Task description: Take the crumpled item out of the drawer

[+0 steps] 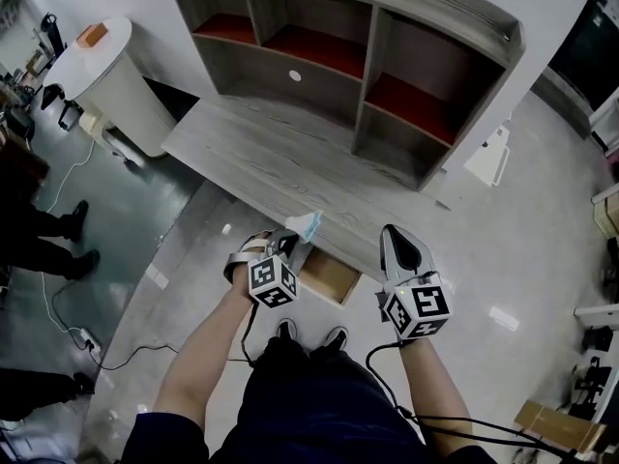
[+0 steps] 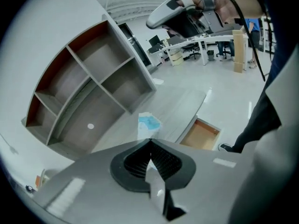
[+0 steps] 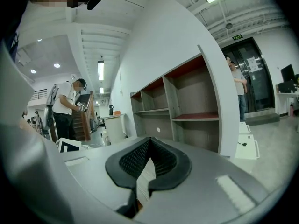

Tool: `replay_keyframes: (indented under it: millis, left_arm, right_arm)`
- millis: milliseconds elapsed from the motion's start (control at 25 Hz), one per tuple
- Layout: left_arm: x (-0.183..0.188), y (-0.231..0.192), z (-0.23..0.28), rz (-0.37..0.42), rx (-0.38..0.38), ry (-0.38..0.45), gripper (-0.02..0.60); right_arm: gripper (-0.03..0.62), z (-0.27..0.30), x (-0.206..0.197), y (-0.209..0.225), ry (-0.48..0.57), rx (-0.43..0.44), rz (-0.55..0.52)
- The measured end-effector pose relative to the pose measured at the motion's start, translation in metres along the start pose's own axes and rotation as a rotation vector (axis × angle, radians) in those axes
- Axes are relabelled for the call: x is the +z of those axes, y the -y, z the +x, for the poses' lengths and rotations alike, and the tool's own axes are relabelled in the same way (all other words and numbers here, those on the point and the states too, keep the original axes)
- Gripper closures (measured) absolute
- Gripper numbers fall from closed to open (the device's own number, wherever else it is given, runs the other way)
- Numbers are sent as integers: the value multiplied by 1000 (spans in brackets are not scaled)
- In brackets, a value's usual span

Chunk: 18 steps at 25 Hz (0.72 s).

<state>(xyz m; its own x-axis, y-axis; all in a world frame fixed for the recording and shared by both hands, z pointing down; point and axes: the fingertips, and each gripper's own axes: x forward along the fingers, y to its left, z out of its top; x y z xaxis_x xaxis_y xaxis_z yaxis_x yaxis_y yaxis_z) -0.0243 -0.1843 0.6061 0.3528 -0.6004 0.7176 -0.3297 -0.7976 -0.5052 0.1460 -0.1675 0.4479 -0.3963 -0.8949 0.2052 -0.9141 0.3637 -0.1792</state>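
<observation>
A crumpled white and blue item (image 1: 309, 225) (image 2: 148, 123) sticks out past the tips of my left gripper (image 1: 295, 243) (image 2: 149, 141), which is shut on it. The item hangs just above the front edge of the grey wooden desk (image 1: 261, 153). Under that edge, the open drawer (image 1: 329, 276) (image 2: 203, 133) shows a bare light-wood bottom. My right gripper (image 1: 392, 232) (image 3: 149, 139) is shut with nothing in it. It is held level with the left gripper, to the right of the drawer, and points at the shelf unit (image 1: 368, 56) (image 3: 187, 106).
A white rounded bin (image 1: 116, 75) with an orange thing on top stands left of the desk. Cables (image 1: 68, 307) trail over the floor at the left, near a bystander's feet (image 1: 73, 225). A white box (image 1: 488, 158) leans by the shelf unit's right side. My own shoes (image 1: 309, 334) are below the drawer.
</observation>
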Motion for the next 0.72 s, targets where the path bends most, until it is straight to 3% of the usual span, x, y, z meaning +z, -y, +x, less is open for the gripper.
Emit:
replay_keyframes:
  millis: [360,720]
  left_arm:
    - [-20,-56,46,27,66,-43,577]
    - [-60,-107,118,75,42,-114,577]
  right_arm:
    - [588,8,8,10,7,-80,2]
    - [588,-2,-8,39,-19,-269,38]
